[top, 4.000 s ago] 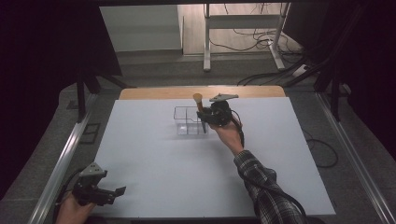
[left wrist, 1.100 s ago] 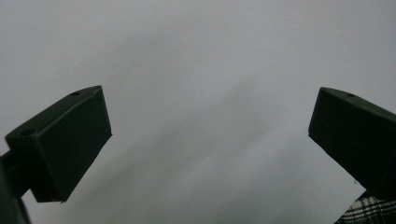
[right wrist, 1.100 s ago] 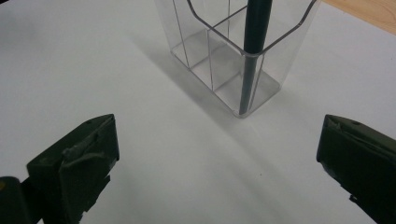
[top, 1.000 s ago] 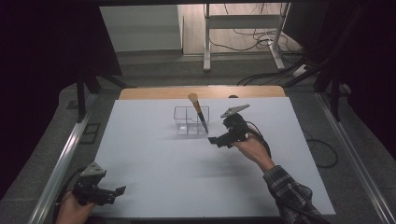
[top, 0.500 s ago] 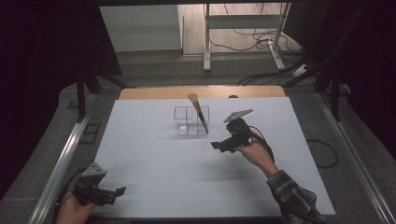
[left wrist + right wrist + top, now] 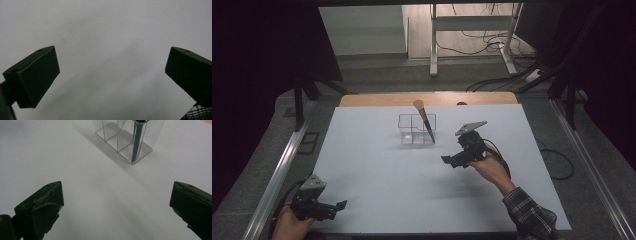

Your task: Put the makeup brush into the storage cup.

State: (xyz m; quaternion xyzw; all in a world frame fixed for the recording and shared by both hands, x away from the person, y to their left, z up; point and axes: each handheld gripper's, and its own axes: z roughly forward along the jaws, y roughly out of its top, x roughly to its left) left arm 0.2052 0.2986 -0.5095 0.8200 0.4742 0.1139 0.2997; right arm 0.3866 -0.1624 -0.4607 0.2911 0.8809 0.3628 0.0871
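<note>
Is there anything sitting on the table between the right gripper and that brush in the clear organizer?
Nothing visible. Bare white table lies between the open right gripper and the clear organizer, where the brush leans in an end compartment.
</note>
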